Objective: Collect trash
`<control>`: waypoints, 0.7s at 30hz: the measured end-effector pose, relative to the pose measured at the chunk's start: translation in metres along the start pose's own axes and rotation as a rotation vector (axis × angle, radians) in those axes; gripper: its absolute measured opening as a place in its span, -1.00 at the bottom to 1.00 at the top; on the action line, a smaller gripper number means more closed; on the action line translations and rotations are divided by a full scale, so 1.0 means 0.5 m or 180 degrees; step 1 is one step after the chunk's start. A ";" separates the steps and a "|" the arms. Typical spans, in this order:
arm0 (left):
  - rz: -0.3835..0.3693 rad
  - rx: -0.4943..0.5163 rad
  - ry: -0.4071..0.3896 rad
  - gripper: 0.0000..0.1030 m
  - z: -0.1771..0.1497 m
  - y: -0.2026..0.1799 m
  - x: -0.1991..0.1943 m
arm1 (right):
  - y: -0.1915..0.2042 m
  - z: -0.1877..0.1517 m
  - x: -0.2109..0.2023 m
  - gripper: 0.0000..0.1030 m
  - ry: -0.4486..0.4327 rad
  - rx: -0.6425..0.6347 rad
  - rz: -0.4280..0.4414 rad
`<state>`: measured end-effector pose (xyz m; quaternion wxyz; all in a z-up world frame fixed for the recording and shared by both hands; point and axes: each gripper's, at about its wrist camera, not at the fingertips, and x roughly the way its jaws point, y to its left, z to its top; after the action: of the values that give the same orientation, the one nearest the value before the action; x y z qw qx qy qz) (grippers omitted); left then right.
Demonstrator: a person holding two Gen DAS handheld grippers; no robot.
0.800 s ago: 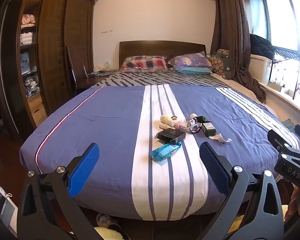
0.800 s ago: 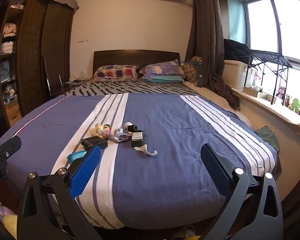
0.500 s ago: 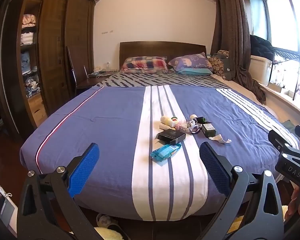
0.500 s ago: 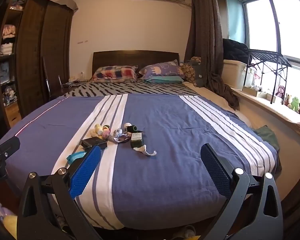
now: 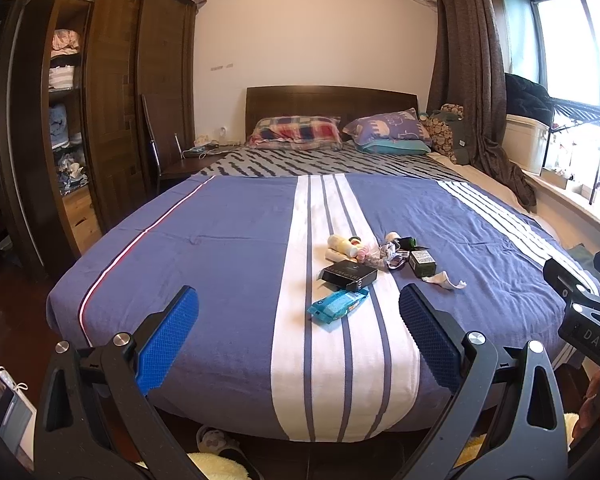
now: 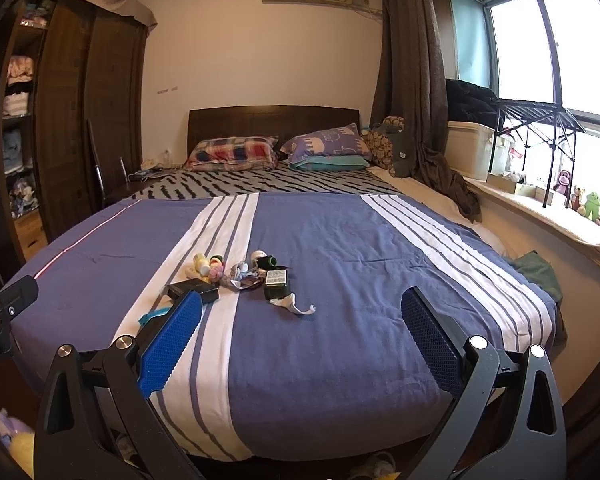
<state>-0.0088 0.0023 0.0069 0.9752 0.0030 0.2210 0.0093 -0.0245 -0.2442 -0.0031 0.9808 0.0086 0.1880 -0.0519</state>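
Note:
A small heap of trash lies on the blue striped bedspread (image 5: 228, 264): a blue wet-wipe packet (image 5: 337, 305), a black box (image 5: 349, 275), a dark green box (image 5: 422, 263), a crumpled white paper scrap (image 5: 444, 280), a pale yellow bottle (image 5: 342, 245) and crinkled wrappers (image 5: 388, 252). My left gripper (image 5: 299, 312) hangs open at the foot of the bed, short of the heap, nothing between its blue pads. My right gripper (image 6: 301, 312) is open too, with the green box (image 6: 277, 282) and paper scrap (image 6: 294, 305) ahead of it.
A dark wooden wardrobe (image 5: 112, 112) with open shelves stands left of the bed. Pillows (image 5: 296, 132) lie at the headboard. A windowsill (image 6: 548, 216) with stuffed toys, a storage bin and a curtain runs along the right. Slippers (image 5: 216, 440) sit on the floor under the bed's foot.
Both views have shifted very slightly; the trash sits marginally higher in the left wrist view. Both grippers stay open and nothing on the bed has moved.

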 end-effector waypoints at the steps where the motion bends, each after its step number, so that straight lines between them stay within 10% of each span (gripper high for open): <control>1: -0.0002 -0.0001 -0.0004 0.85 -0.001 -0.001 0.000 | 0.001 0.000 0.000 0.94 -0.0001 -0.0003 0.0001; 21: 0.0010 -0.0038 -0.0024 0.85 0.001 0.008 -0.008 | 0.011 -0.003 0.004 0.94 0.0005 -0.0039 0.0033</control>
<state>-0.0120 0.0064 0.0093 0.9760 -0.0024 0.2173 0.0122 -0.0227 -0.2387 -0.0051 0.9809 0.0036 0.1890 -0.0457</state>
